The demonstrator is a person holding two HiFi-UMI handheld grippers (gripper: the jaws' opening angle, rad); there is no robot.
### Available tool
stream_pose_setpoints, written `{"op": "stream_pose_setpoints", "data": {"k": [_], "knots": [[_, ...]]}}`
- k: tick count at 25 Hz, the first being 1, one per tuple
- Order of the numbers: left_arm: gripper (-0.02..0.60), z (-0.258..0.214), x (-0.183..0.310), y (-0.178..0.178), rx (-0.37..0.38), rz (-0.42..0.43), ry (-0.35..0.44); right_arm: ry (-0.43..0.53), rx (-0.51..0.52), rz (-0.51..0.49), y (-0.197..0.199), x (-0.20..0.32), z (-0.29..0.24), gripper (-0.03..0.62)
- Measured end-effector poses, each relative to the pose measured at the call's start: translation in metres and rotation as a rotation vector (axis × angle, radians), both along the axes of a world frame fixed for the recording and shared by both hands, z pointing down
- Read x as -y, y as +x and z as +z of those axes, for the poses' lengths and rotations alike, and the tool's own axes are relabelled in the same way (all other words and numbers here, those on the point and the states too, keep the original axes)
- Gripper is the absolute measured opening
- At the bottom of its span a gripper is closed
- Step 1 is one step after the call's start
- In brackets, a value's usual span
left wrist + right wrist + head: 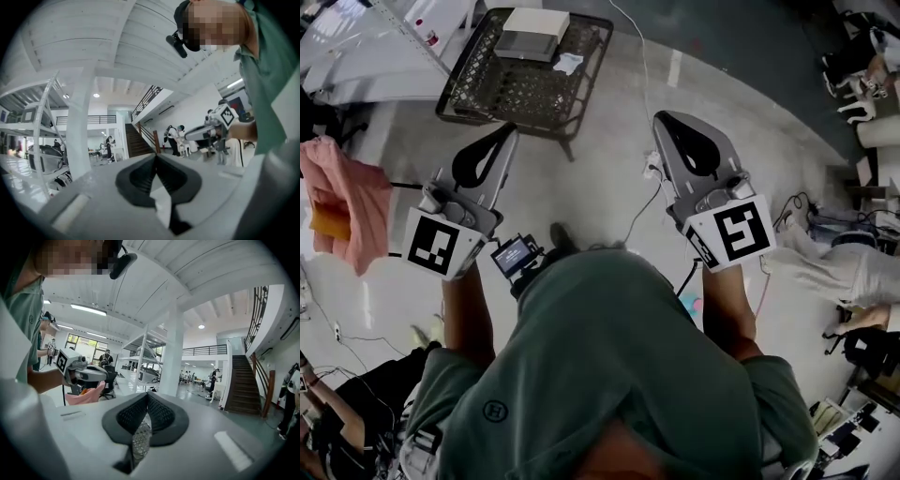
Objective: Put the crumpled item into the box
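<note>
**1. Gripper state.** In the head view I hold the left gripper and the right gripper side by side at mid-frame. In each gripper view the jaws meet at the tips with nothing between them. Both are closed and empty.

**2. Location of the task's thing.** The crumpled item is a small white wad. It lies on the black mesh table at the upper centre of the head view, just beside the right edge of the box. I cannot tell whether it touches the box, or whether the box top is open. Both are well apart from the grippers.

**3. Handling.** I judge the wad to be paper or thin cloth: light, soft, compressible and not fragile. It will yield under the pads. I would spread the jaws wide, straddle the bulk at its middle and close fully. A pinch on a loose edge may unfold it or drop it. The mesh may catch a fingertip.

**4. Count.**
- Crumpled item: one
- Box: one
- Mesh table: one
- Grippers: two
- Pink cloth: one, hanging at the left edge; I judge it unrelated to the task
</note>
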State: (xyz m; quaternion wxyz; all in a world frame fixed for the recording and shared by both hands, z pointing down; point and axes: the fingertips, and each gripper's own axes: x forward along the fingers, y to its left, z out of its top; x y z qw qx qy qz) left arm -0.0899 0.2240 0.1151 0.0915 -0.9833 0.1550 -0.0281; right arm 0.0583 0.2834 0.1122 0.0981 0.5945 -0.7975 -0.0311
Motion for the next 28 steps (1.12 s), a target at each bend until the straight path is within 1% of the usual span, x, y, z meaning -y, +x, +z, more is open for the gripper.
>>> {"op": "stream_pose_setpoints", "data": {"k": [3, 7, 11, 14, 18, 19, 21, 23, 28], "knots": [[0.003, 0.005, 0.020, -0.009, 0.001, 0.031, -0.015, -0.008, -0.006, 0.026, -0.011, 0.018, 0.001, 0.008], [0.003, 0.006, 0.023, -0.020, -0.008, 0.054, -0.007, -0.010, -0.022, 0.043, -0.025, 0.016, 0.000, 0.008], [0.003, 0.012, 0.030, -0.023, -0.031, 0.069, -0.023, -0.022, -0.041, 0.058, -0.029, 0.020, 0.000, 0.008], [0.003, 0.021, 0.039, -0.019, -0.031, 0.079, -0.042, -0.031, -0.047, 0.067, -0.025, 0.026, -0.001, 0.008], [0.003, 0.040, 0.058, -0.002, -0.012, 0.068, -0.103, -0.056, -0.050, 0.049, -0.016, 0.042, 0.007, 0.008], [0.003, 0.041, 0.060, 0.003, -0.010, 0.068, -0.106, -0.060, -0.047, 0.042, -0.013, 0.046, 0.009, 0.008], [0.003, 0.036, 0.062, 0.014, -0.006, 0.069, -0.088, -0.063, -0.036, 0.025, -0.004, 0.055, 0.011, 0.008], [0.003, 0.032, 0.068, 0.024, 0.000, 0.048, -0.082, -0.063, -0.025, 0.002, 0.008, 0.068, 0.013, 0.008], [0.003, 0.038, 0.106, 0.052, 0.015, -0.082, -0.113, -0.056, -0.004, -0.076, 0.053, 0.109, 0.016, 0.008]]}}
